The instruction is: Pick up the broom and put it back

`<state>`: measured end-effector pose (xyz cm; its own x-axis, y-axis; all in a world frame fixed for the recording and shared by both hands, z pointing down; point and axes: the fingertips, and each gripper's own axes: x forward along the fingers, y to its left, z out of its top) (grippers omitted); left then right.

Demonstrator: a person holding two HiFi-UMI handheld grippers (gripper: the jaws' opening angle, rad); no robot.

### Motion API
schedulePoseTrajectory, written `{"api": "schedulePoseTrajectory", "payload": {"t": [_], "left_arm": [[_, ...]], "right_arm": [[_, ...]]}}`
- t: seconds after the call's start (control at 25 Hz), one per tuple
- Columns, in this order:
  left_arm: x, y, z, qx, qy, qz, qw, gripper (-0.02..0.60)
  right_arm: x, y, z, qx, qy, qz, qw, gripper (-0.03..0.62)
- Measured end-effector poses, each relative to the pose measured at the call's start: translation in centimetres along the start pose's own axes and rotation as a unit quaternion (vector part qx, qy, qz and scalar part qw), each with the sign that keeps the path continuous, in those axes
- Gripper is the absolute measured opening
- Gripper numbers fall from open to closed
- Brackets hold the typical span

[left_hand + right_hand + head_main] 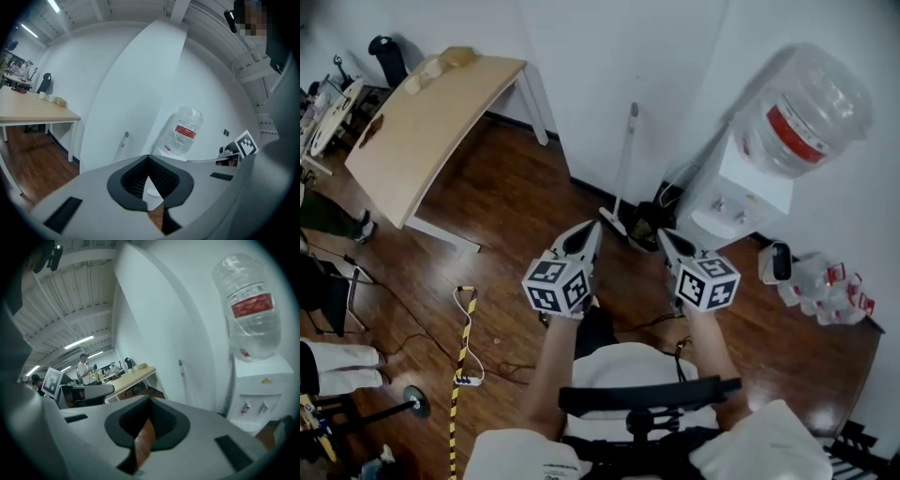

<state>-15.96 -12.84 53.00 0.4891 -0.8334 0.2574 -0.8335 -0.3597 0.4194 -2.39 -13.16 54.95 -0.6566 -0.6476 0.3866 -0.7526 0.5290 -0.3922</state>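
The broom (624,159) leans upright against the white wall, its white handle up and its head (613,221) on the wood floor beside a dark dustpan (649,225). Both grippers are held out toward it, short of it and not touching it. My left gripper (592,231) is shut with nothing in it, just left of the broom head. My right gripper (664,235) is also shut and holds nothing, near the dustpan. The left gripper view shows the broom handle (123,142) above the closed left gripper (149,157). The right gripper view shows the handle (182,378) beyond the closed right gripper (150,400).
A water dispenser (742,183) with a big bottle (806,108) stands right of the broom. A wooden table (422,117) is at the far left. A yellow-black strip (460,375) and cables lie on the floor. Small bottles (830,286) sit at the right wall.
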Motion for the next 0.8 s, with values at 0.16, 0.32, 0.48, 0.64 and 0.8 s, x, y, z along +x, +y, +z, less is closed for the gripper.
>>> {"api": "schedulePoseTrajectory", "payload": {"t": [0.16, 0.32, 0.48, 0.64, 0.8], "left_arm": [[-2.9, -8.3, -4.3, 0.008, -0.003, 0.008, 0.9999, 0.005], [-6.2, -13.8, -7.4, 0.021, -0.002, 0.034, 0.9992, 0.005], [-9.4, -17.5, -9.7, 0.029, 0.004, 0.060, 0.9978, 0.005], [-12.0, -19.6, -11.0, 0.044, 0.016, 0.077, 0.9960, 0.005], [-13.5, -20.7, -11.7, 0.041, 0.020, 0.068, 0.9966, 0.005]], "right_arm": [[-7.8, -1.2, -3.9, 0.008, 0.001, 0.014, 1.000, 0.009], [-13.9, -1.3, -6.9, 0.019, 0.005, 0.033, 0.999, 0.009], [-18.0, -0.7, -9.0, 0.030, 0.003, 0.048, 0.998, 0.009], [-20.2, 0.4, -10.2, 0.043, -0.002, 0.060, 0.997, 0.009], [-21.3, 1.6, -10.3, 0.047, -0.015, 0.060, 0.997, 0.009]]}}
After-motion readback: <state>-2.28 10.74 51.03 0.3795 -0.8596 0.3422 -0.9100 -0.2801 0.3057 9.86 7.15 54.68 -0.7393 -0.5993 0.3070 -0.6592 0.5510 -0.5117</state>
